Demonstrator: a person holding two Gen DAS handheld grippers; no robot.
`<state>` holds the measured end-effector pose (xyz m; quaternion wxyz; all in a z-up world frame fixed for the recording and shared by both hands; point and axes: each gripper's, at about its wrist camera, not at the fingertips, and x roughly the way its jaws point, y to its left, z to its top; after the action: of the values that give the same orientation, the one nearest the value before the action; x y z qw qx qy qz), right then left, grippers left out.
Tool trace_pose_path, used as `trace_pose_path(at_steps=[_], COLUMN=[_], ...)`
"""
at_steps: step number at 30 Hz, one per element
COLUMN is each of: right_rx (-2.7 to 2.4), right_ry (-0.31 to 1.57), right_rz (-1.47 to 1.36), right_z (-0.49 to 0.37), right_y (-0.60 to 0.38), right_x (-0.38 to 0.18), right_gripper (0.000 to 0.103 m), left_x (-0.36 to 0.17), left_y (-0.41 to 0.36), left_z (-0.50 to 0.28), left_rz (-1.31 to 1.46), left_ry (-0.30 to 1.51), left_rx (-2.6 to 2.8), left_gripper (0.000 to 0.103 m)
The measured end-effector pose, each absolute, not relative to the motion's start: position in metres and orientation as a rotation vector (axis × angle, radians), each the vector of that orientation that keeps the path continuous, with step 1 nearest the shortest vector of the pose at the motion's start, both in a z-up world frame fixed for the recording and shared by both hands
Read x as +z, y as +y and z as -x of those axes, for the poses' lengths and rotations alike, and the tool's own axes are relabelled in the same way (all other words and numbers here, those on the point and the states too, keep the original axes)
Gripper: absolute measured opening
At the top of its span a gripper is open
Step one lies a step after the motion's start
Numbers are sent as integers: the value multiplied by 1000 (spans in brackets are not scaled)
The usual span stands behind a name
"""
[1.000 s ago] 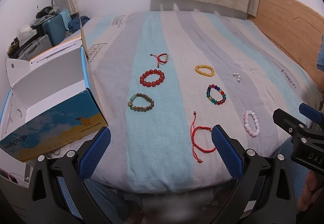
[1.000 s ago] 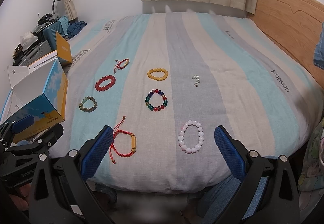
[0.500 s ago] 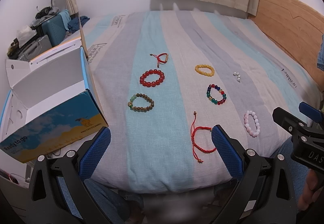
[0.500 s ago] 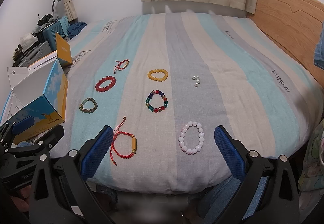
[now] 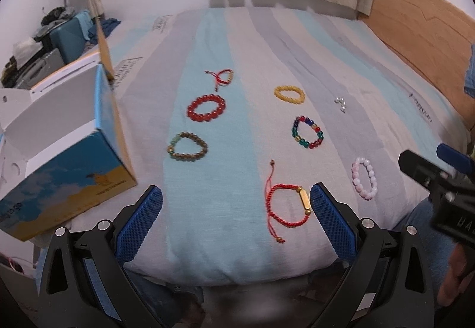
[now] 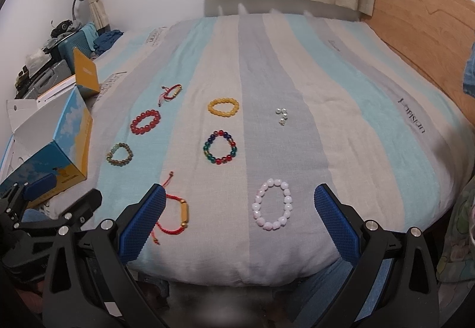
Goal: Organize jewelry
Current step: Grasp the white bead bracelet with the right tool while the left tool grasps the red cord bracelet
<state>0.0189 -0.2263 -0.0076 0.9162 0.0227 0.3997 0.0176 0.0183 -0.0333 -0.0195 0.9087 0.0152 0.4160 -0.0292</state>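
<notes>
- While both the left tongs (image 5: 236,209) and the right tongs (image 6: 239,207) hang wide open and empty at the near edge of the striped cloth-covered bed (image 6: 356,132), nothing is yet gathered.
- Likely first pick: the red woven cord bracelet with a gold tube (image 5: 289,206), just beside the left tongs' right finger; pinch the rigid tube, not the limp cord.
- The pale pink round-bead bracelet (image 6: 272,204) lies between the right fingers; glossy beads may roll, so close across one strand.
- The open blue-and-yellow cardboard box (image 5: 63,155) stands left.

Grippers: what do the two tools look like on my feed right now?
Both match: the left gripper and right gripper have black angular frames with silver screws and blue cross-hatched finger pads. Partial white lettering marks the right gripper's body in the left wrist view.
</notes>
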Motion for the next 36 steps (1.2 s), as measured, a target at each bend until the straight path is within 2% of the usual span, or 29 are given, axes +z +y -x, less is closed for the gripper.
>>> trace_pose_path(at_steps=[19, 31, 34, 36], right_rx=[19, 41, 41, 40], right_ry=[1035, 1121, 1127, 1131], right_rz=[-79, -94, -98, -101], right_z=[-67, -95, -96, -96], right_y=[-269, -270, -270, -272], right_x=[-100, -140, -142, -142], right_gripper=[96, 82, 78, 73], left_x=[-115, -140, -139, -138], left_y=[-71, -75, -76, -78], left_z=[-71, -81, -81, -79], left_rz=[-33, -67, -73, -82], left_ry=[1016, 1028, 1032, 1029], left_rx=[-132, -148, -157, -168], left_gripper=[97, 97, 91, 82])
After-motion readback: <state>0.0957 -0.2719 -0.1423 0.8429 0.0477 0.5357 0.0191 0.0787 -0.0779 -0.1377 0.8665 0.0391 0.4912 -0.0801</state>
